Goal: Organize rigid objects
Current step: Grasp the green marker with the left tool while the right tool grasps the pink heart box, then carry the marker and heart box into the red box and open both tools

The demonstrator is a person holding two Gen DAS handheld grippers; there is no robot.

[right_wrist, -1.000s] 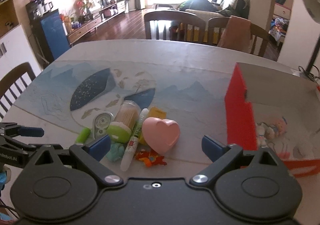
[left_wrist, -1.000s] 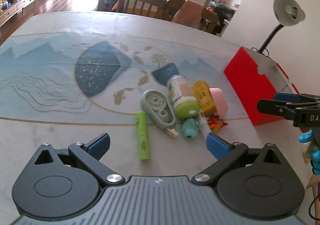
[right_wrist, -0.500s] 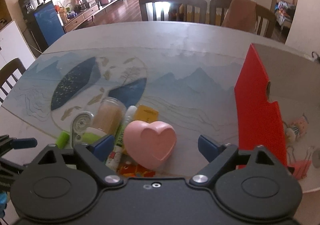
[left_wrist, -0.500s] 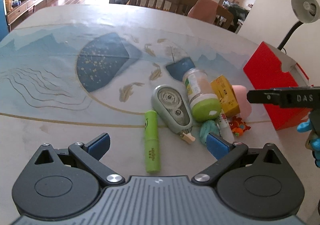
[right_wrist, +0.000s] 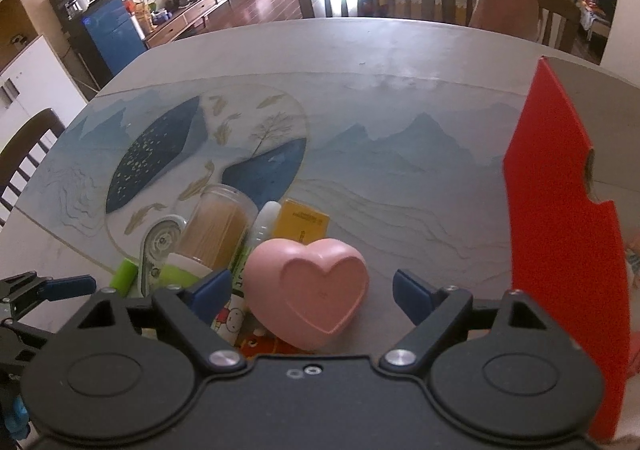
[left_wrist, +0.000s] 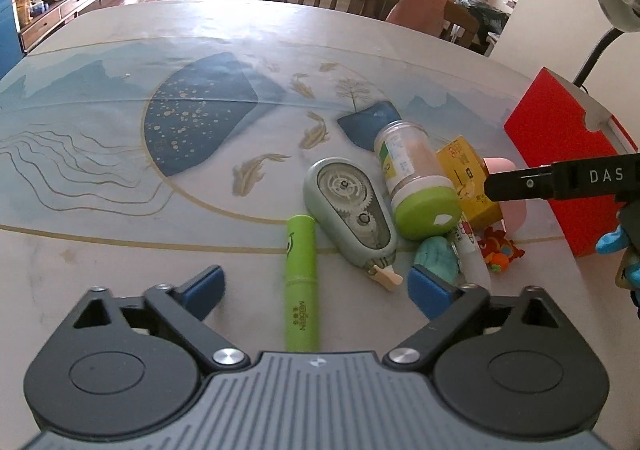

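The left gripper point(left_wrist: 316, 288) has its blue-padded fingers spread wide with nothing between them, poised over a bright green cylindrical marker point(left_wrist: 301, 284) that lies lengthwise on the table's printed blue-and-white mat point(left_wrist: 120, 138). Just right of the marker lies a grey-green teardrop correction-tape dispenser point(left_wrist: 348, 218), and touching that a clear plastic jar with a lime-green lid point(left_wrist: 416, 186), on its side. A small teal lump point(left_wrist: 436, 260) sits just beside the left gripper's right pad.

The right gripper point(right_wrist: 310, 290) is also wide apart and holds nothing; the pink heart-shaped plastic box point(right_wrist: 310, 296) lies between its two blue pads, nearer the left one (whether either pad touches it cannot be told). Behind the heart lie a flat yellow carton point(right_wrist: 302, 220) and a white pen point(right_wrist: 262, 228); a small orange toy point(left_wrist: 498, 250) lies near its front. A red cardboard box point(right_wrist: 560, 234) stands open to the right, well apart from the pile.
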